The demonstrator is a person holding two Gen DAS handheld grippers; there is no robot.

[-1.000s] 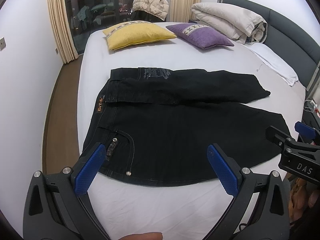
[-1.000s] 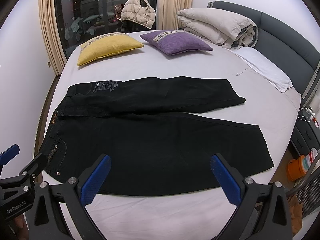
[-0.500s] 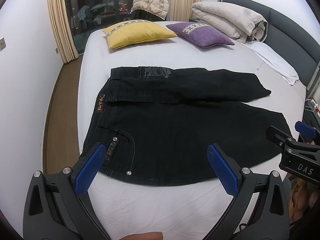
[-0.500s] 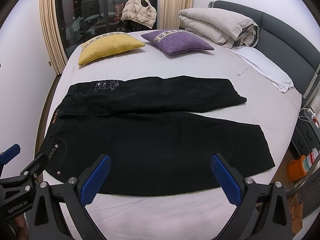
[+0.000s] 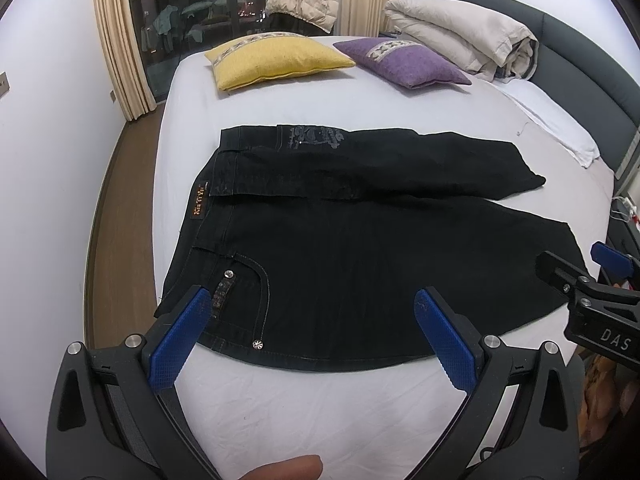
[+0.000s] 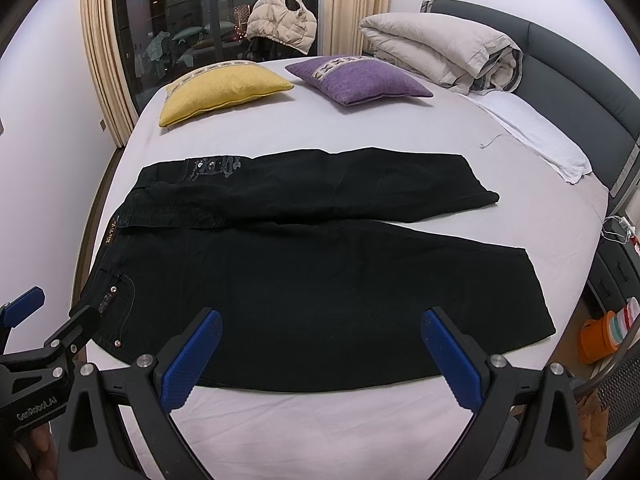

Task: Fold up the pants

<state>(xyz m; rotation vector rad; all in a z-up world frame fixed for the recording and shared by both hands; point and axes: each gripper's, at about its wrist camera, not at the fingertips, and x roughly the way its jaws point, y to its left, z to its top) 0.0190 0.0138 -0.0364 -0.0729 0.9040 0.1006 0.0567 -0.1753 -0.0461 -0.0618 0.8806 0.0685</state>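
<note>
Black jeans [image 5: 360,248] lie flat on the white bed [image 5: 320,400], waistband to the left and legs to the right; they also show in the right wrist view [image 6: 320,272]. The far leg lies folded, the near leg spread wide. My left gripper [image 5: 312,308] is open and empty, held above the near edge by the waist pocket. My right gripper [image 6: 320,328] is open and empty above the near edge of the near leg. Each gripper shows at the edge of the other's view.
A yellow cushion [image 5: 276,60] and a purple cushion [image 5: 404,62] lie at the far side. A folded duvet [image 5: 464,32] and white pillow [image 5: 552,120] sit by the grey headboard. Floor and curtains are on the left; an orange container [image 6: 600,336] stands on the right.
Both grippers have shifted very slightly; the jeans sit a touch higher in view. Nothing was grasped.
</note>
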